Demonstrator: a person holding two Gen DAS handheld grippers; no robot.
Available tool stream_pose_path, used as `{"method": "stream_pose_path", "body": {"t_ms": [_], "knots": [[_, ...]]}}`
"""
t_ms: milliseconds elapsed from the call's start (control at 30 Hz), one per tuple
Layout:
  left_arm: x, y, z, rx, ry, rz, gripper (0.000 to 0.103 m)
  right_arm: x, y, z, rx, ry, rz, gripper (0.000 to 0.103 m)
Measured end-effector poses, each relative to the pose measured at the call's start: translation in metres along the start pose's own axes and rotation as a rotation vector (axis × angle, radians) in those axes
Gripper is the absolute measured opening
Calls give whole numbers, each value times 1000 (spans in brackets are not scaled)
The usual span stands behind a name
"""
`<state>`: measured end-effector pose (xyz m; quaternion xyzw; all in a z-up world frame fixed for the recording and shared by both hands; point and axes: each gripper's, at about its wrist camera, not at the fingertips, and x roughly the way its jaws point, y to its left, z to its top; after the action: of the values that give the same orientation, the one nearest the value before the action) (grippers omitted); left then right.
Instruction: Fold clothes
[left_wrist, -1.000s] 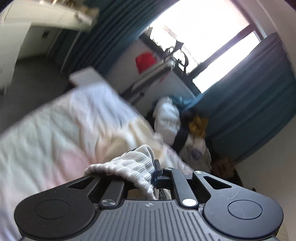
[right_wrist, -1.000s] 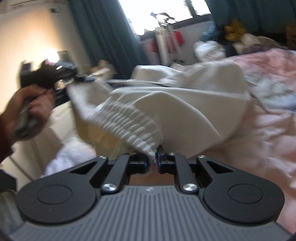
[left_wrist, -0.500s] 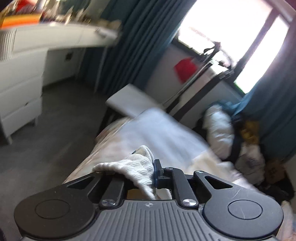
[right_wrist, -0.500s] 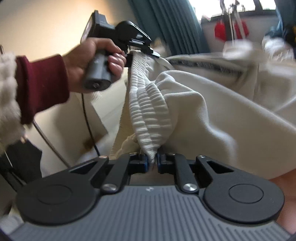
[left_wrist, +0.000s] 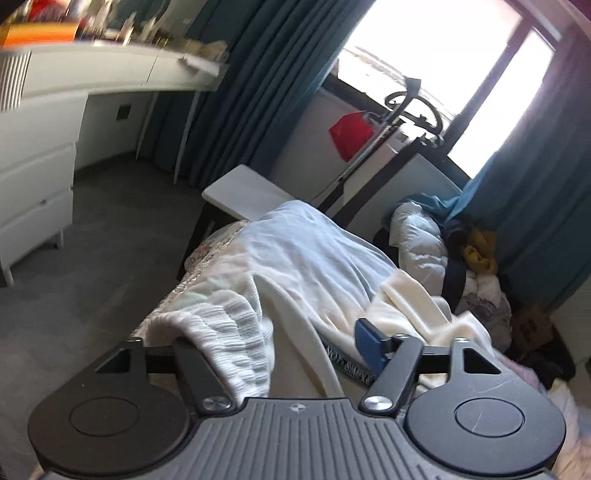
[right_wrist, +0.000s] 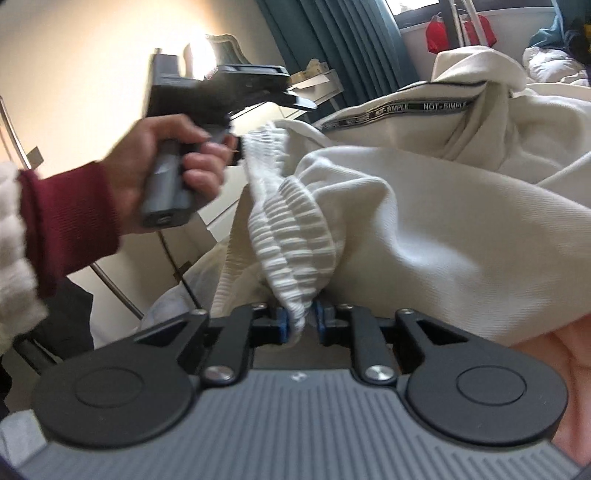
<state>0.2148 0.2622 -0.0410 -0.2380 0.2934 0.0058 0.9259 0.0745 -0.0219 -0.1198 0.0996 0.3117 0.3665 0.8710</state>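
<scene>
A cream pair of trousers (right_wrist: 461, 206) with a ribbed elastic waistband (right_wrist: 295, 236) and a black printed side stripe (right_wrist: 413, 109) lies over the bed. My right gripper (right_wrist: 300, 322) is shut on the waistband's edge. My left gripper (left_wrist: 280, 339) is open; the ribbed waistband (left_wrist: 229, 332) drapes over its left finger, and its blue right pad (left_wrist: 369, 345) stands clear of the cloth. In the right wrist view the hand-held left gripper (right_wrist: 221, 86) sits at the waistband's far end.
The bed (left_wrist: 303, 251) carries a pale blue-white cover and a pink sheet (right_wrist: 561, 365). A white side table (left_wrist: 240, 192), a clothes rack with a red item (left_wrist: 349, 134), a laundry pile (left_wrist: 472, 258), white drawers (left_wrist: 33, 192) and teal curtains (left_wrist: 258, 74) surround it.
My left gripper has opened and let go of the waistband, which now hangs over its left finger. My right gripper still grips the waistband.
</scene>
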Motion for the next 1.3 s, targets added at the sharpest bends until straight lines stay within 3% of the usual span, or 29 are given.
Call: {"method": "stream_pose_path", "body": {"t_ms": [100, 133, 167, 367, 567, 700, 933, 1000, 1167, 1300], "knots": [[-36, -19, -16, 75, -10, 0, 79, -21, 9, -5, -77, -23, -59, 52], [-48, -25, -21, 100, -14, -1, 79, -29, 11, -6, -94, -35, -63, 72], [-61, -32, -27, 125, -18, -1, 80, -38, 12, -7, -107, -46, -57, 83], [-126, -70, -63, 181, -55, -20, 82, -85, 23, -3, -190, -95, -94, 82], [-160, -95, -101, 193, -63, -18, 82, -136, 0, 17, -141, -166, -175, 82], [-171, -89, -114, 185, -75, 42, 82, -171, -23, 25, -117, -212, -262, 82], [-192, -57, -103, 148, -116, 180, 82, -211, -73, 38, -45, -270, -338, 82], [-201, -64, -103, 176, -122, 174, 82, -225, -88, 38, -30, -281, -356, 82], [-196, -118, -123, 312, -99, 71, 83, -256, -133, 37, 118, -297, -424, 82], [-149, -182, -153, 446, -36, -51, 83, -276, -172, 32, 278, -327, -471, 82]]}}
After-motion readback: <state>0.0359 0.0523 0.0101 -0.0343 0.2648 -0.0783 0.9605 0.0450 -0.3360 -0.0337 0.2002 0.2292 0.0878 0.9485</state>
